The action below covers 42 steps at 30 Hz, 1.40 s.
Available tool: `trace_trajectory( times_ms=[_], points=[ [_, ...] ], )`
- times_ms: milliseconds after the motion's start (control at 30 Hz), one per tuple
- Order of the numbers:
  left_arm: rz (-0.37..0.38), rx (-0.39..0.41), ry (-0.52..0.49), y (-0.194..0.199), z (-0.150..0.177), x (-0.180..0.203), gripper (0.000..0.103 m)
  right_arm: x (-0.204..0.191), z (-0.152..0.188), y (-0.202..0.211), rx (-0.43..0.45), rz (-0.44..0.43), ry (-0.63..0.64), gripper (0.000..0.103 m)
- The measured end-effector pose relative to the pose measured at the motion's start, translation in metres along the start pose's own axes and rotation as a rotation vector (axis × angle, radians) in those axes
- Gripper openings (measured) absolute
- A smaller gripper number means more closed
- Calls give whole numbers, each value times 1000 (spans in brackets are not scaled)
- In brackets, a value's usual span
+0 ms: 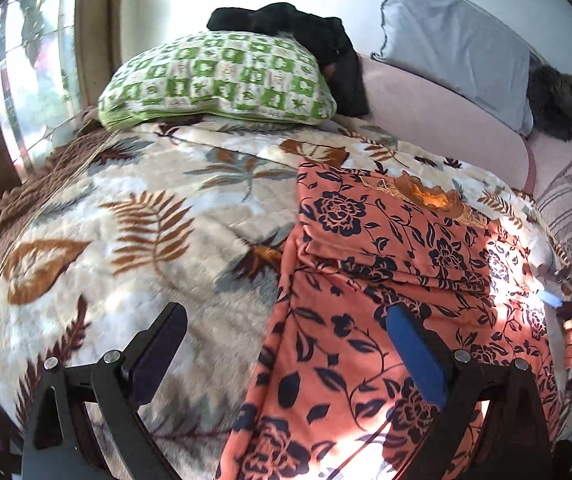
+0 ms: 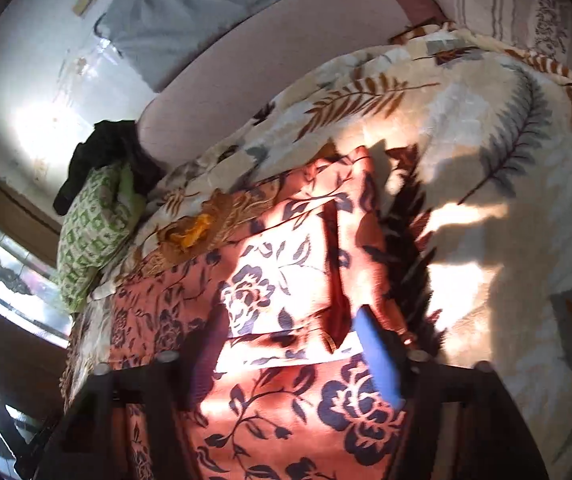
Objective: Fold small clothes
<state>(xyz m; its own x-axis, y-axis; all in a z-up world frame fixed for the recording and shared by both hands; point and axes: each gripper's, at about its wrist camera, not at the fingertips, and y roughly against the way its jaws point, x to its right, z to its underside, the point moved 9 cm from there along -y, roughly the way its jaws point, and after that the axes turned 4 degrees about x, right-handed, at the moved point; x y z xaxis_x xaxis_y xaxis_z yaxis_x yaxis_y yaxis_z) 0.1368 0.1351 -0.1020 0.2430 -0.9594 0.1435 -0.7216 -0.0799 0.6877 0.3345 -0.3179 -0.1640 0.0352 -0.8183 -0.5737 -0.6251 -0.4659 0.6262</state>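
Orange floral garment [image 1: 385, 280] lies flat on blanket [image 1: 126, 208], 1 fold already across middle. Thin, limp, light, likely slippery; pinch at hem corners. Left gripper [image 1: 286, 348] and right gripper [image 2: 289, 344] both agape, empty.

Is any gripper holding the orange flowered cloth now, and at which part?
Nothing is held. The left gripper and the right gripper both stand open above the orange flowered cloth.

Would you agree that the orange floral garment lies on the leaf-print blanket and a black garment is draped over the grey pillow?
Not quite: the black garment is draped over the green checked pillow, as the left wrist view shows. The orange floral garment does lie on the leaf-print blanket.
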Motion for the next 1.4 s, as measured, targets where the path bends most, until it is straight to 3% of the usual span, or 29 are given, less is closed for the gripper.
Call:
trace_trajectory(
  times_ms=[67,100,133,167,233,333,433,733,900,1033,1100,1200,1267,1300,1400],
  points=[
    [0,-4,40,13,12,-9,100,23,14,-26,-88,36,-44,77],
    [-2,-14,50,18,17,-12,100,37,14,-31,-82,14,-141,69],
    [0,-22,52,23,22,-15,100,45,11,-23,-61,5,-230,54],
    [3,-18,55,30,26,-16,100,45,9,-15,-60,8,-265,52],
    [22,8,58,40,28,-16,100,27,2,3,-35,51,-177,57],
    [51,3,77,43,36,-17,100,-10,6,23,-21,-45,-79,76],
    [109,-17,134,42,51,-21,100,17,37,28,-94,105,-143,77],
    [139,-135,255,19,108,-51,100,-2,138,122,-45,5,-60,77],
    [159,-206,218,10,125,-45,99,14,179,113,-119,77,-76,78],
    [190,-128,174,30,111,-36,99,7,176,127,-66,36,-87,77],
    [185,-127,135,29,113,-34,99,4,170,138,-29,34,-76,77],
    [116,-263,84,2,144,-37,98,11,165,150,8,40,-90,77],
    [78,-229,7,5,144,-30,98,33,176,142,-70,88,-158,78],
    [96,-224,-6,9,142,-24,98,45,185,138,-129,128,-201,78],
    [123,-162,-24,22,129,-15,98,42,174,157,-52,93,-206,78]
  ],
)
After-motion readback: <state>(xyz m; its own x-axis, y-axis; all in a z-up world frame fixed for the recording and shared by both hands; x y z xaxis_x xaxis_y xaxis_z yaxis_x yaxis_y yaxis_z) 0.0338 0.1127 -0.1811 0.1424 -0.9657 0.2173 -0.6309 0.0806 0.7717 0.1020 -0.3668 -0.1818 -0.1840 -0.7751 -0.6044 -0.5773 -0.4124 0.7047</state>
